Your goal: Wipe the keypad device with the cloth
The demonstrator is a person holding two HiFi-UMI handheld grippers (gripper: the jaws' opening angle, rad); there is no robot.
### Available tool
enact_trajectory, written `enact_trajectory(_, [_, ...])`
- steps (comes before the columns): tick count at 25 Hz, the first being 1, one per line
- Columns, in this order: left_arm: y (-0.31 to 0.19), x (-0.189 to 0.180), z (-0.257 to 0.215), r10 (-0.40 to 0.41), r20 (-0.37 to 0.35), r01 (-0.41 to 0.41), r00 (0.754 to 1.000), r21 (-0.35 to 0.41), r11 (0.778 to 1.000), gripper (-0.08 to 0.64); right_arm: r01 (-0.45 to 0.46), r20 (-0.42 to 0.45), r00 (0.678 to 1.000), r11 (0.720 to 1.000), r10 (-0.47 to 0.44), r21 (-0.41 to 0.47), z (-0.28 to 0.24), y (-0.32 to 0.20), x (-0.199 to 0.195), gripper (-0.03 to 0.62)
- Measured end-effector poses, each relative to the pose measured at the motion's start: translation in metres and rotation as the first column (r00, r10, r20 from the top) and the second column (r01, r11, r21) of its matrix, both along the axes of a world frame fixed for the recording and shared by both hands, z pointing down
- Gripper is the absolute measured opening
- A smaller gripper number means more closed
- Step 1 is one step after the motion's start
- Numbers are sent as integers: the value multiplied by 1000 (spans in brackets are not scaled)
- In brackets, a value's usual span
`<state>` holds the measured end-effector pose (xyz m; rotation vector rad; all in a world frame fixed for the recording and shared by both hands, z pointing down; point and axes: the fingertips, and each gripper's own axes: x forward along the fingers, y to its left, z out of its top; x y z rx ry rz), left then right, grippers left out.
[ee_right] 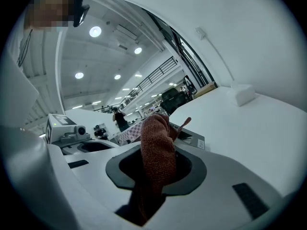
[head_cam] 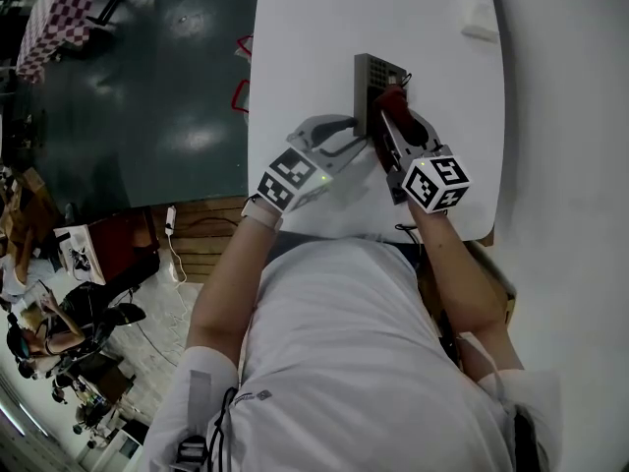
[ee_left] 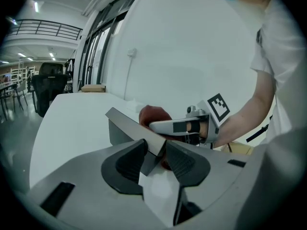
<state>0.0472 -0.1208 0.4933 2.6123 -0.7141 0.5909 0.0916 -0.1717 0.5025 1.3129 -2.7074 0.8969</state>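
The grey keypad device (head_cam: 374,79) lies on the white table (head_cam: 314,28), close to the near edge. My left gripper (head_cam: 356,134) is shut on the device's near left edge; in the left gripper view its jaws pinch the tilted grey plate (ee_left: 128,127). My right gripper (head_cam: 389,118) is shut on a red-brown cloth (head_cam: 392,99), which rests on the device's right side. In the right gripper view the cloth (ee_right: 157,150) stands up between the jaws and hides most of the device (ee_right: 193,138). The cloth (ee_left: 152,115) shows behind the device in the left gripper view.
A small white box (head_cam: 478,18) sits at the far right of the table, also seen as the white box (ee_right: 242,94). Red outlined objects (head_cam: 241,67) hang at the table's left edge. A white wall (head_cam: 570,87) runs along the right. The person's torso is close to the near edge.
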Motion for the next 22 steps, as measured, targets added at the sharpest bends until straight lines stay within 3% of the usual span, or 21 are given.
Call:
enact_trajectory(14, [3,-2,2,-44,-11,44,999,-7,999,130,-104,3,994,987,105,-122,29,-7,28,86])
enact_trajectory(22, [7,0,5,-47,25,46,999,19,999,130,-176,-33,984,955,174,-237,45,-8,39,86])
